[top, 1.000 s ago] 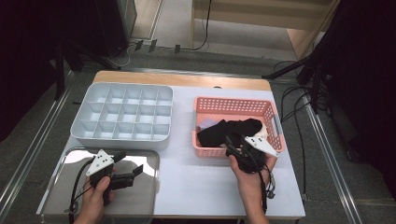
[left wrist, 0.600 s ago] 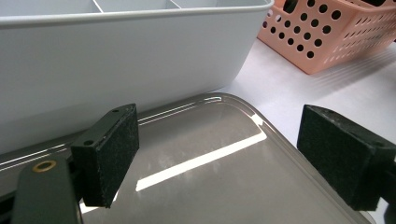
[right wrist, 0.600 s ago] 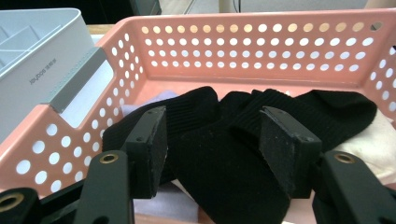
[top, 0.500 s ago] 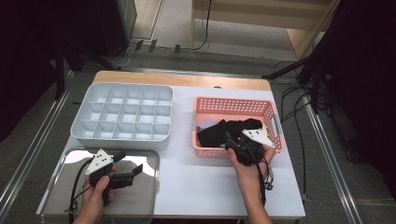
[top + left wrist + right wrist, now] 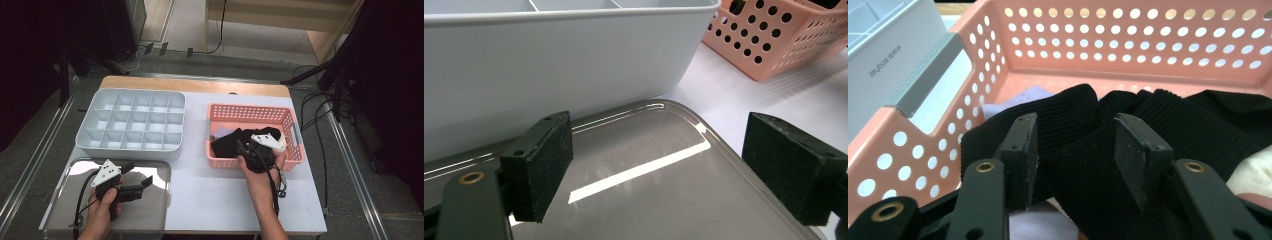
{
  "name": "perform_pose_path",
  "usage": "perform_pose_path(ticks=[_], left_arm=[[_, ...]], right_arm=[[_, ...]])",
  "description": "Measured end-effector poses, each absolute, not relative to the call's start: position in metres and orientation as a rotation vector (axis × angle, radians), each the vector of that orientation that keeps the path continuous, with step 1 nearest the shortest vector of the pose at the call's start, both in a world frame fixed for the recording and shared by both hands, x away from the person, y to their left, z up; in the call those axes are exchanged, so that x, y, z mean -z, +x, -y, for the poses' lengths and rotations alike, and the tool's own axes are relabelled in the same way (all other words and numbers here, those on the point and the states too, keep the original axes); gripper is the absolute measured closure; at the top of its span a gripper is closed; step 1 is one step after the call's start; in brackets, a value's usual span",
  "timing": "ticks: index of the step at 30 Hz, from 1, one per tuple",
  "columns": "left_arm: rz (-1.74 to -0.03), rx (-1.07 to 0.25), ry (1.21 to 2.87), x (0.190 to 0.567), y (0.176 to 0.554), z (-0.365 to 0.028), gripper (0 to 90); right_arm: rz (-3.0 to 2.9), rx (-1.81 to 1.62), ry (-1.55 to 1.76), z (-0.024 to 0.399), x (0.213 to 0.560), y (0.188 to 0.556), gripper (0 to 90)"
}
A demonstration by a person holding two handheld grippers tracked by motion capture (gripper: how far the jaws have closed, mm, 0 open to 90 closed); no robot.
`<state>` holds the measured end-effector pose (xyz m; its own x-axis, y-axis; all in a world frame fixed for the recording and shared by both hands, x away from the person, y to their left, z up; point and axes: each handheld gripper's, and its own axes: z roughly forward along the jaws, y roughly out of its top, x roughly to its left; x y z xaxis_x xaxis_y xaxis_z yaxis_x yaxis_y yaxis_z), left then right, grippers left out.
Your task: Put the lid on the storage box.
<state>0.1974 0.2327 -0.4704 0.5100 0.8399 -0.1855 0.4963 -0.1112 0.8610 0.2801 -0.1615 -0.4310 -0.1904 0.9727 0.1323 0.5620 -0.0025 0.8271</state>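
Note:
A pink perforated basket at the right holds black ribbed socks, a lavender cloth and a cream piece. My right gripper reaches into the basket from the near side. Its jaws have just been closing, and a fold of black sock is pinched between the pads. My left gripper hovers open over the steel tray at the front left, with nothing between its pads.
A pale grey compartment organiser stands at the back left, its near wall close behind the tray. The basket's corner lies off to the left gripper's right. White tabletop separates tray and basket.
The right gripper has moved further into the basket over the black socks and its jaws have narrowed on the fabric. The left hand has stayed still above the tray.

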Motion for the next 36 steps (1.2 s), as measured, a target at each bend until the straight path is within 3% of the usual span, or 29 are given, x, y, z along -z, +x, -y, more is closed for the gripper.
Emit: perform_pose_path(ticks=[11,17,18,29,36], left_arm=[[-1.134,-0.435,1.763,0.470,0.197,-0.233,14.0],[-1.135,-0.435,1.763,0.470,0.197,-0.233,14.0],[-1.135,-0.435,1.762,0.470,0.197,-0.233,14.0],[-1.138,-0.436,1.758,0.470,0.197,-0.233,14.0],[-1.140,-0.428,1.756,0.470,0.198,-0.234,14.0]], right_arm=[[-1.811,-0.975,1.678,0.152,0.438,0.286,57.2],[-1.821,-0.939,1.702,0.159,0.439,0.288,85.1],[-1.817,-0.953,1.708,0.160,0.439,0.287,86.5],[-1.849,-1.112,1.564,0.149,0.415,0.278,87.2],[-1.763,-1.070,1.642,0.184,0.418,0.294,86.5]])
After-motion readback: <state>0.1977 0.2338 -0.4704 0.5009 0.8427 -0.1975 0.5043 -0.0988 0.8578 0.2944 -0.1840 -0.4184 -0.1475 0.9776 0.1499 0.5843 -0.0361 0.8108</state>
